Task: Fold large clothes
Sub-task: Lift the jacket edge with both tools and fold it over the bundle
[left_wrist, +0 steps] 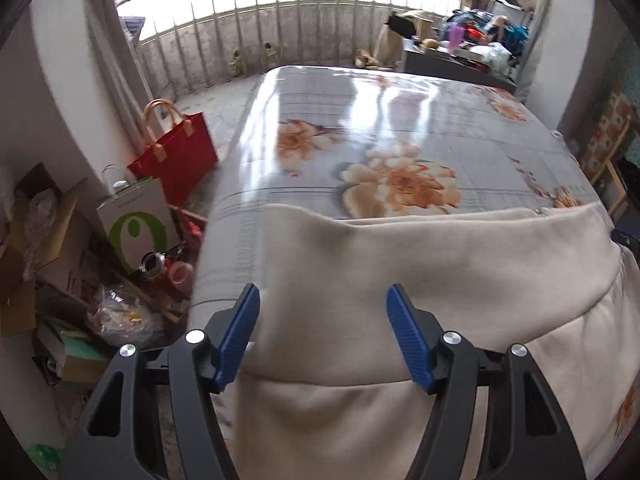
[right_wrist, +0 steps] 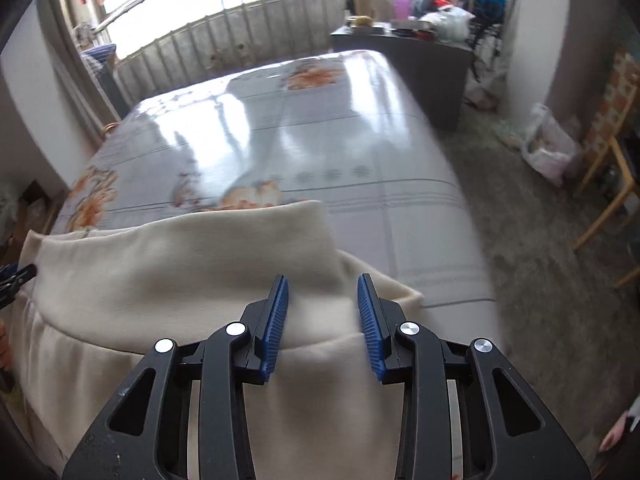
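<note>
Both jaws spread open, the left hand-held gripper (left_wrist: pixel 323 336) and right hand-held gripper (right_wrist: pixel 322 324) hover over a cream garment (left_wrist: pixel 420 280), folded across the bed's (left_wrist: pixel 400 120) near edge.

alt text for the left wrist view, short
The open left claw hovers over a cream garment folded across the near edge of a bed with a floral sheet. Bags, including a red tote, clutter the floor at left.

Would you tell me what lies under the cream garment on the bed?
The cream garment lies on the floral bedsheet, which shows beyond its far edge. A folded layer overlaps its own lower part. Whatever is beneath the covered area cannot be seen.
</note>
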### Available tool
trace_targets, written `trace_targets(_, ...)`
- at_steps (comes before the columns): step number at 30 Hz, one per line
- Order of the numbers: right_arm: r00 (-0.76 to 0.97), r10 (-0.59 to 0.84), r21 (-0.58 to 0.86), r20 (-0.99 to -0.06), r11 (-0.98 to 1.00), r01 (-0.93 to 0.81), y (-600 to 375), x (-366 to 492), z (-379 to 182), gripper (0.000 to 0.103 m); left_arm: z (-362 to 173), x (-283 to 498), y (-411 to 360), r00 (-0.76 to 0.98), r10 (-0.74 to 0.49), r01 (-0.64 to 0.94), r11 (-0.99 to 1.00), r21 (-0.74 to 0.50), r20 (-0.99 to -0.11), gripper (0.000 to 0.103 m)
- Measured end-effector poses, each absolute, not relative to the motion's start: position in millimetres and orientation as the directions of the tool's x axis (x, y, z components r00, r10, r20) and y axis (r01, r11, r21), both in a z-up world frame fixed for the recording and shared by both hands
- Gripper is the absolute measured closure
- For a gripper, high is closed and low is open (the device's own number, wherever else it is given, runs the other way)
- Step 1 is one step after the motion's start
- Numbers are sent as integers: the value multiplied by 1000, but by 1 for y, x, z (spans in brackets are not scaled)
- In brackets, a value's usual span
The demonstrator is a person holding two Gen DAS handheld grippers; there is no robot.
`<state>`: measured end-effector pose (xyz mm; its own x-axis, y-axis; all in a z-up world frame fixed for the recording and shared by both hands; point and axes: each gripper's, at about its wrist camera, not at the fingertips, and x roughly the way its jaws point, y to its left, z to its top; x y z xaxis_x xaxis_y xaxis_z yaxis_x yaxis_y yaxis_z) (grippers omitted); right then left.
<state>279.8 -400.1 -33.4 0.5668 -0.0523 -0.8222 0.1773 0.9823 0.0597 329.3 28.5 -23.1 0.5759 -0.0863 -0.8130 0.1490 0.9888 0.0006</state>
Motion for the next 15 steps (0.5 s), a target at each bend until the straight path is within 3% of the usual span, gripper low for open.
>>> trace_targets(4,612,-87,65,-786,973,223,-414,238,-5,67,12,303,77,656,-73,53,997,-51,-751,39)
trace_targets(7,654,-25,80,-756,988,130,-392,210,12,58,37,275,72,691,-172,135,985,-109,-702,39)
trace_targets(11,633,117,112,-765,993,-48,-351,196,8,47,32,248,23,620,-293,290,948,-134,-728,32)
trace_targets(15,570,69,73,-819,997,-16,-348,191,-19,44,-8,231,-8,589,-203,285,958,-35,-782,28)
